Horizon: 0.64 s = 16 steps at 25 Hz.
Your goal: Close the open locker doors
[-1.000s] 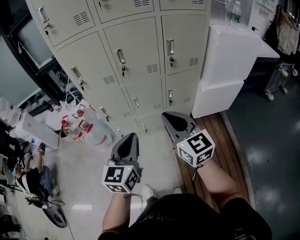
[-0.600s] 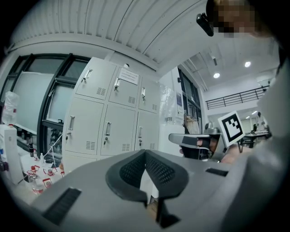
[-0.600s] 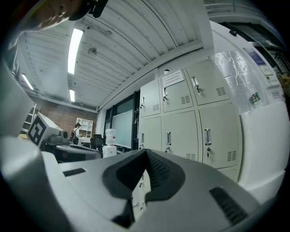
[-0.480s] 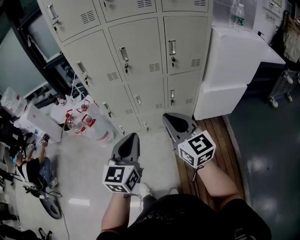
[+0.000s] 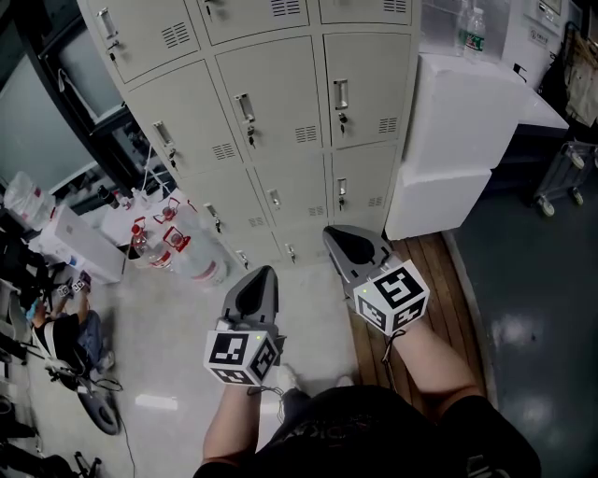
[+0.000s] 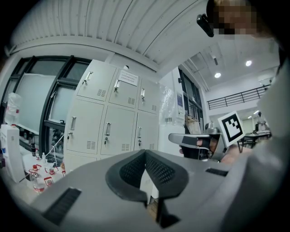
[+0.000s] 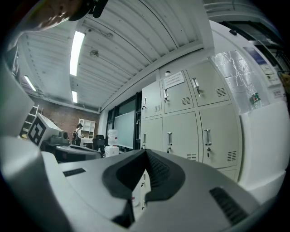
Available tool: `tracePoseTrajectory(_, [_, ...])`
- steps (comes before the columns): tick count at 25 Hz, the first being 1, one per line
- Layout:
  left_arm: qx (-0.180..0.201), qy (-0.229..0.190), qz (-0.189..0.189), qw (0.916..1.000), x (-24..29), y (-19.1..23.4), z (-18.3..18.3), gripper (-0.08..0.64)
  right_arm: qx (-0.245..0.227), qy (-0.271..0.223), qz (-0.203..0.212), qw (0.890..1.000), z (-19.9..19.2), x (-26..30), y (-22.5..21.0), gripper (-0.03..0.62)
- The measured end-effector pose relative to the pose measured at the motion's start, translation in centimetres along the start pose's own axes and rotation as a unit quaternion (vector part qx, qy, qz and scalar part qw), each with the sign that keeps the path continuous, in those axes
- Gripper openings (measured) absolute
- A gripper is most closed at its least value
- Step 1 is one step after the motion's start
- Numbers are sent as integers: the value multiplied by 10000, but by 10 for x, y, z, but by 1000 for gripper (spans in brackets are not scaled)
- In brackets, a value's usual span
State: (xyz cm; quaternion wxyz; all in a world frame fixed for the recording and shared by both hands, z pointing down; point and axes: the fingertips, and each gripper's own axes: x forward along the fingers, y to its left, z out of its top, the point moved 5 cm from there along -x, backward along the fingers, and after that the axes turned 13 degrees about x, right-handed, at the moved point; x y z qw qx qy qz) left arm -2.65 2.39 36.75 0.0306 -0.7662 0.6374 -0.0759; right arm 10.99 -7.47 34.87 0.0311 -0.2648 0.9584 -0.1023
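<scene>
**Student:** Pale floor (image 5: pixel 177 327) fills the lower left and a wooden platform (image 5: pixel 458 280) the lower right. What stands ahead of you?

**Legend:** A bank of pale metal lockers (image 5: pixel 280 121). Every locker door (image 5: pixel 271 98) in view lies flush with its frame, with a handle and key lock at one side. What the compartments hold cannot be seen.

**Student:** And the other containers?

**Legend:** Two white boxes (image 5: pixel 448 131) are stacked just right of the lockers, closed, so their contents are hidden. Two clear bottles (image 5: pixel 472 28) stand on the upper box. Left of the lockers, large clear jugs with red labels (image 5: pixel 177 257) sit on the floor. Whether they are full cannot be told.

**Student:** How do your tongs stand?

**Legend:** You hold both level, pointed toward the lockers and apart from them. Your left tongs (image 5: pixel 260 275) are clenched, pads meeting with nothing between. Your right tongs (image 5: pixel 336 233) are likewise clenched and empty.
</scene>
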Motion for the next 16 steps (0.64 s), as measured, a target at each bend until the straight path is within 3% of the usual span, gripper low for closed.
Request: tracePoseTrajectory(16, [25,-32,53,10000,-6,-2,3,5,48,-36,23,10000,-1,-4,3,0])
